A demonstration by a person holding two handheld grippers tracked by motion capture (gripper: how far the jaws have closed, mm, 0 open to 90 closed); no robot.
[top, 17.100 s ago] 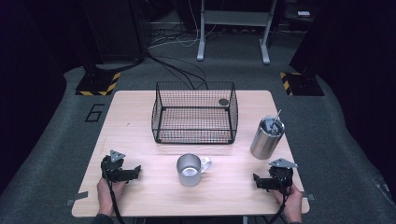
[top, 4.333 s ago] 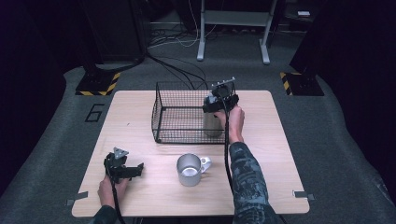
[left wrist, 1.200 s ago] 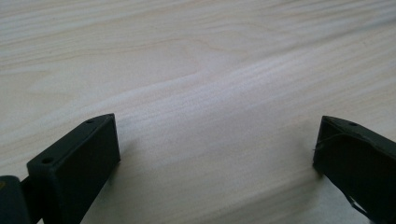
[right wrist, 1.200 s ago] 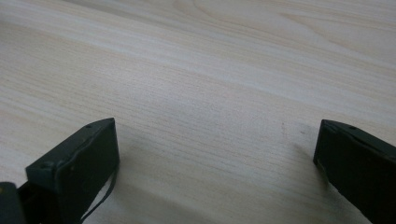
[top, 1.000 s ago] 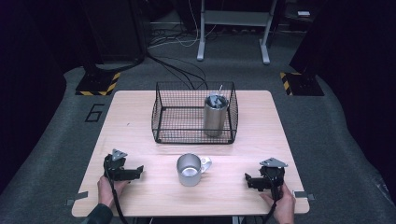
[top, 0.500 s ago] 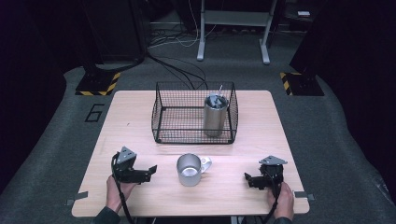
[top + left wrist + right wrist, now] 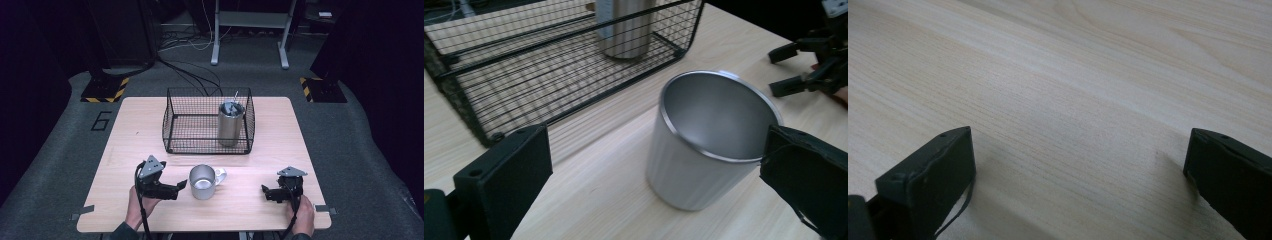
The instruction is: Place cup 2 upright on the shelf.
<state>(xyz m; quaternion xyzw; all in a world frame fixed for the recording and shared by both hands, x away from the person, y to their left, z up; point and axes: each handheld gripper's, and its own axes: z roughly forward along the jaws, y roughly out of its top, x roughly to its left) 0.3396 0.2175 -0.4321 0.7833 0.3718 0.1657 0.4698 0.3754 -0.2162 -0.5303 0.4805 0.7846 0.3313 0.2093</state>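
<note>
The steel mug [image 7: 202, 182], standing on the table [image 7: 125, 145] before the wire basket [image 7: 172, 125], is approached by the spread left gripper [image 7: 181, 185], and a closing grasp is judged next, while the right gripper [image 7: 265, 192] is rested wide apart.

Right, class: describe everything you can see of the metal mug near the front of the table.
The metal mug looks like brushed steel: faintly ribbed wall, thin bright rim, dull grey inside, apparently empty. It stands upright, mouth up, on the wooden table, in front of the wire basket. A handle juts toward the right gripper. The left gripper is open, one jaw by the rim; whether it touches is unclear.
</note>
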